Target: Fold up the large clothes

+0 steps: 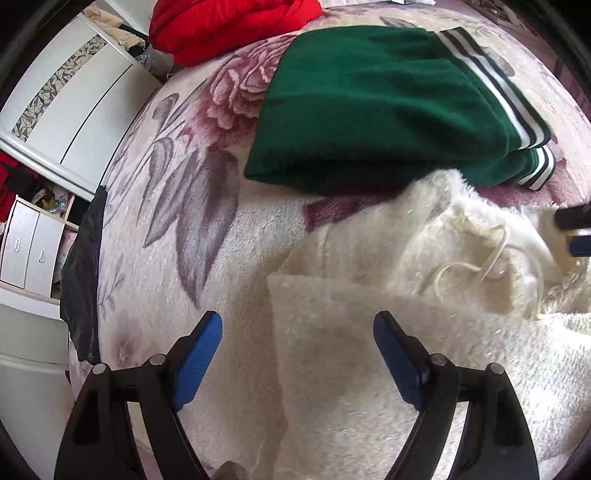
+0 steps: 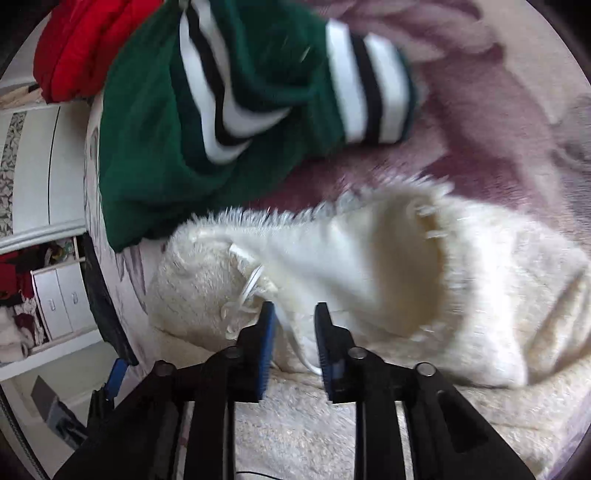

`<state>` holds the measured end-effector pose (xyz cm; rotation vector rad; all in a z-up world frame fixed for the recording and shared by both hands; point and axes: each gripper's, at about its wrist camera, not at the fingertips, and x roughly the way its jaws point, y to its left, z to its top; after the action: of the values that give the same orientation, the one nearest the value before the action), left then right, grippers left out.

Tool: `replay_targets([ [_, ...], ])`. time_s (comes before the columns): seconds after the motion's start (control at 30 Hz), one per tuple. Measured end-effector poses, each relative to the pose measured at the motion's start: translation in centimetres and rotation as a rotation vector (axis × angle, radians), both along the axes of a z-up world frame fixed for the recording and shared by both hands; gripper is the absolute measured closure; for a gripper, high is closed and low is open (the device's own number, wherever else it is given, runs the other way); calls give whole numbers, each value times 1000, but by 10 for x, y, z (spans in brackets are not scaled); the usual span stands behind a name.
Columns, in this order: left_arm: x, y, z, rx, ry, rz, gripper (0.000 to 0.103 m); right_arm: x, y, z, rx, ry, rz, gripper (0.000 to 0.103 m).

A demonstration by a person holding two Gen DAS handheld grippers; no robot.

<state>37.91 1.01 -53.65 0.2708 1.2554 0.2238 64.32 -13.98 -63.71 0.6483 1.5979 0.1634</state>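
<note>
From the left wrist view, the left gripper (image 1: 297, 341) hangs with its blue pads wide apart and nothing between them. Straight below and ahead of it lies the cream fluffy garment (image 1: 424, 314), spread on a flowered blanket (image 1: 177, 229); its folded straight edge runs down between the two fingers. A thin cream drawstring (image 1: 476, 264) curls on the garment ahead and to the right of the fingers. Further ahead, beyond the cream garment and touching its far edge, lies a folded green garment (image 1: 376, 110) with black and white stripes. A red garment (image 1: 229, 26) sits beyond that, up to the left. At the far right edge the tip of the right gripper (image 1: 574, 232) shows over the cream fabric. White cupboards (image 1: 70, 103) stand off to the left.

From the right wrist view, blurred, the right gripper (image 2: 294, 325) stands partly open, about halfway; its pads do not press on anything. The drawstring (image 2: 251, 284) lies beside the left finger and loops down between the fingers. The cream garment (image 2: 388, 266) bunches just ahead, the green one (image 2: 147, 147) beyond it to the left.
</note>
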Motion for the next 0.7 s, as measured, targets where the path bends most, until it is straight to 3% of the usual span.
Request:
replay_targets([
  [0.03,1,-7,-2,6,-2,-11,20,-6,-8,6,-39,2,-15,35],
  [0.13,9,-30,-23,17,40,-43,20,-21,-12,-9,-94,86,-7,35],
  [0.3,22,-51,-59,65,92,-71,20,-39,9,-73,-142,230,-47,35],
  [0.37,25,-51,-63,74,97,-75,20,-41,20,-78,-219,202,-65,44],
  [0.4,24,-48,-60,65,88,-71,20,-40,26,-73,-255,185,-66,57],
  [0.43,24,-46,-57,60,79,-68,20,-39,30,-65,-261,149,-60,87],
  [0.57,20,-34,-43,27,58,-48,20,-37,39,-37,-224,78,-113,92],
  [0.6,20,-32,-40,20,54,-44,20,-34,39,-29,-189,49,-142,103],
  [0.7,19,-28,-32,14,34,-38,20,-5,44,-4,-150,-22,-182,103],
])
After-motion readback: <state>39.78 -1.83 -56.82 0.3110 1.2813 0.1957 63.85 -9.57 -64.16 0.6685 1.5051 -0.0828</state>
